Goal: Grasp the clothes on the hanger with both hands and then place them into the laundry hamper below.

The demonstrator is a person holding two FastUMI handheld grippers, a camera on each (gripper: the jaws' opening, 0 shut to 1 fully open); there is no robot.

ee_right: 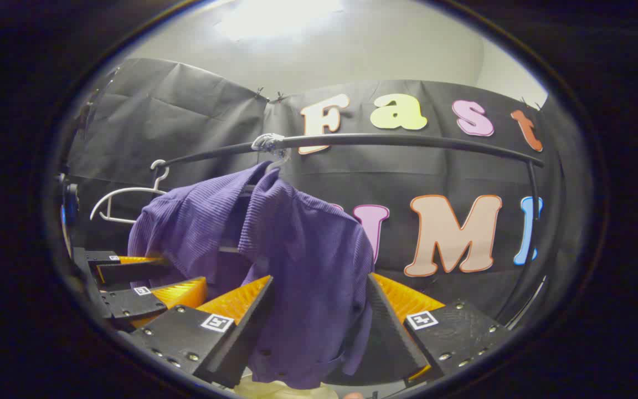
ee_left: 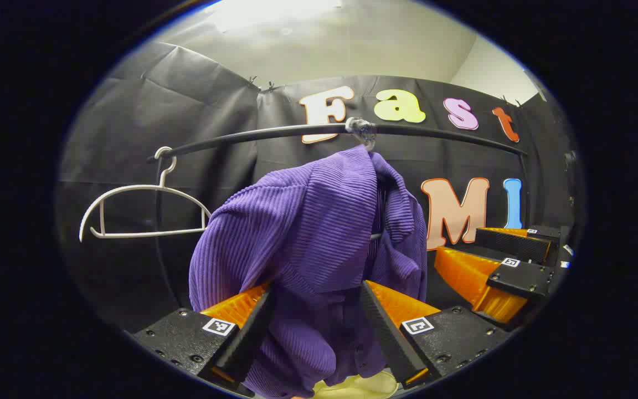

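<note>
Grippers (ee_left: pixel 315 302) (ee_right: pixel 319 299) around purple shirt (ee_left: pixel 308 233) (gaping)

No word, number or brand can be read on the shirt (ee_left: pixel 308 233) or the rail (ee_left: pixel 274 133). Small square black-and-white tags (ee_left: pixel 219 326) sit on both finger mounts of the left gripper (ee_left: pixel 316 310) and the right gripper (ee_right: pixel 319 310). They carry blocky patterns, not legible characters.

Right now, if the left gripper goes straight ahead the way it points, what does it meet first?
The purple shirt: its fabric already hangs between the open fingers of the left gripper, so the gripper would likely press into the cloth first. How far behind it the hanger and rail sit is unclear.
</note>
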